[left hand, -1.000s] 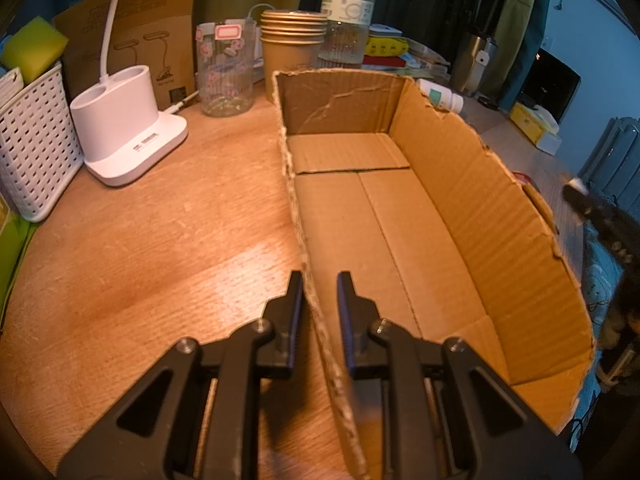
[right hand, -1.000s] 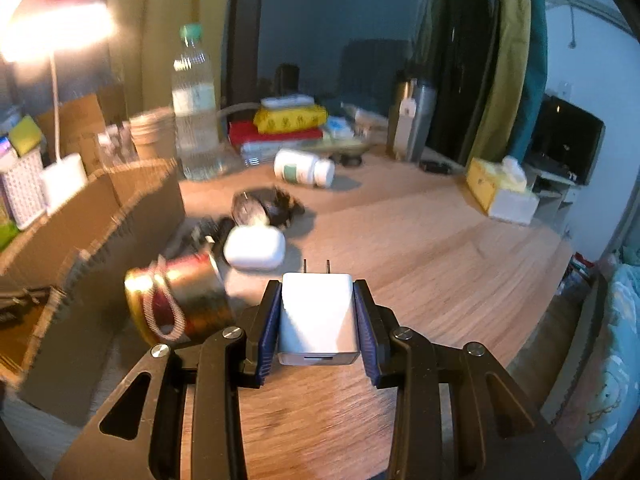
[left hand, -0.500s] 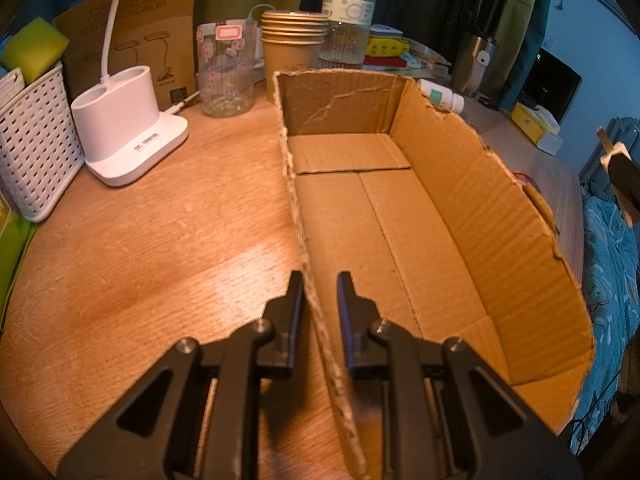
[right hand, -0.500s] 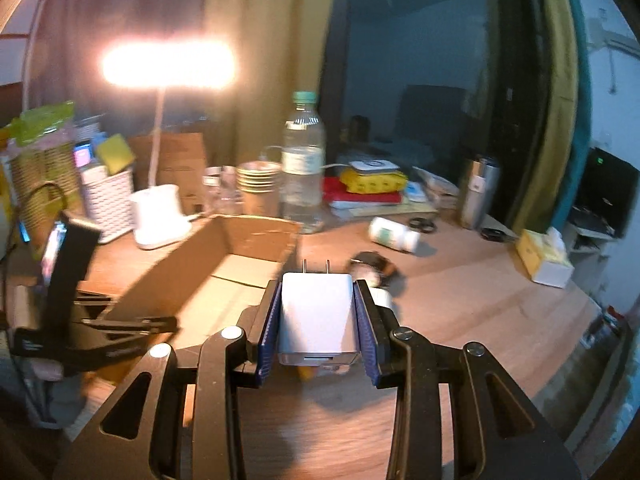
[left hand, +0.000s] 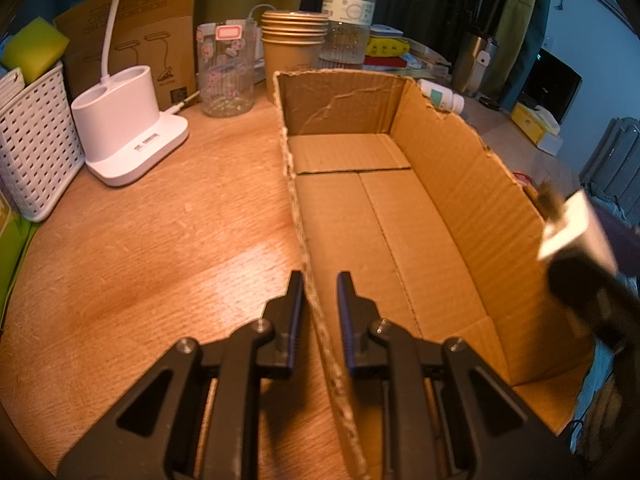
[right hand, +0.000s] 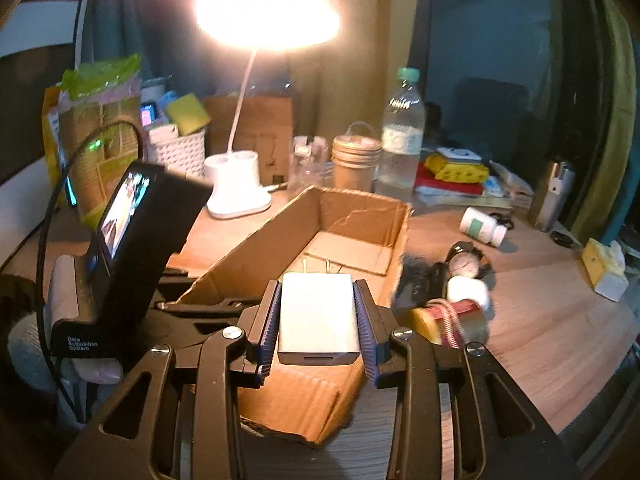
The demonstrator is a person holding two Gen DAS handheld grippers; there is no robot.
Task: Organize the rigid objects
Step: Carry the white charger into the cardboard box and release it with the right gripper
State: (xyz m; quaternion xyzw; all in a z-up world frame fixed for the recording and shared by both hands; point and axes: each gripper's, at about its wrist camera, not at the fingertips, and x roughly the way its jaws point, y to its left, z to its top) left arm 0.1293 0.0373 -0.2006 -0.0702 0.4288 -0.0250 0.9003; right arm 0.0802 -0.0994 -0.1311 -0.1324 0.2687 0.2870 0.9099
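While left tongs [left hand: 318, 304] clamp the box [left hand: 400, 216] wall, charger arrives.
Right tongs [right hand: 318, 320], gripping the charger [right hand: 318, 316], have swung from desk [right hand: 552, 304] clutter to above the box; release comes next.

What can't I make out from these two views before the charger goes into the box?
- Right wrist view: the cardboard box floor under the white charger is covered by the charger and right gripper.
- Left wrist view: the charger is blurred at the frame's right edge.
- Right wrist view: the dark items beside the box are blurred; unidentifiable.
- Pill bottle label: too small.
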